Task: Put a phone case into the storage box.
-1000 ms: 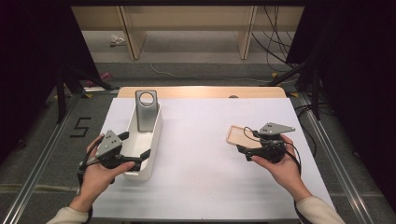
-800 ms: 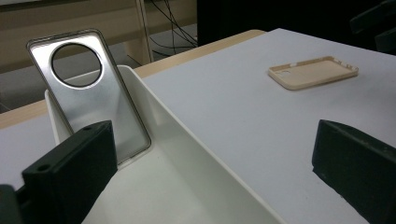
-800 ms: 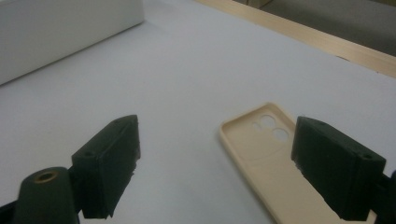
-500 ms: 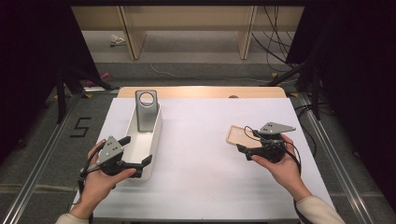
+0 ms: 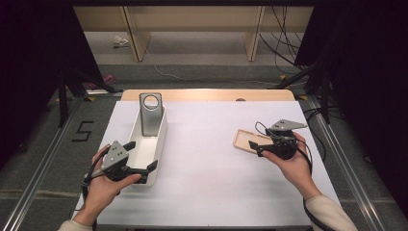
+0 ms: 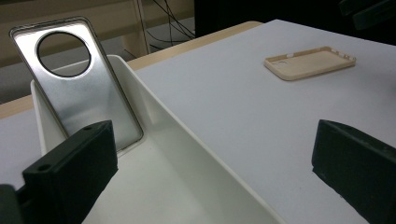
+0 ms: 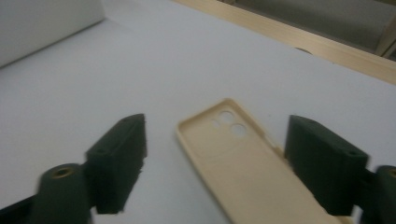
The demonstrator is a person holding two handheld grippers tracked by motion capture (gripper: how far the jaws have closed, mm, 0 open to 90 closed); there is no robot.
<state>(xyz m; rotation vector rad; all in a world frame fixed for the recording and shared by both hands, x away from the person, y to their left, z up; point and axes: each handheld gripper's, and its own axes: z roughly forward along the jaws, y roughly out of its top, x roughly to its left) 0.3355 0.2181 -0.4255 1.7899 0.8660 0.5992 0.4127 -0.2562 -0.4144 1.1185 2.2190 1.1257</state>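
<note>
A white oblong tray [image 5: 159, 139] lies on the left of the table. A silver phone back plate [image 5: 150, 114] with a round hole leans upright at its far end. My left gripper [image 5: 141, 155] is open at the tray's near end, its jaws either side of the tray's right wall [image 6: 196, 140], with the silver plate [image 6: 74, 79] ahead. A beige phone case [image 5: 244, 140] lies flat, hollow side up, on the right. My right gripper [image 5: 256, 147] is open at its near end. In the right gripper view the case [image 7: 243, 168] lies between the jaws, untouched.
A white sheet [image 5: 207, 159] covers the table, with a wooden strip [image 5: 207, 95] along the far edge. Metal rails run down both sides, and cables lie on the floor beyond. The tray's wall [image 7: 42, 23] shows at upper left in the right gripper view.
My left gripper has drawn back a little toward the table's near edge along the tray. The right gripper has hardly moved and stays by the beige case.
</note>
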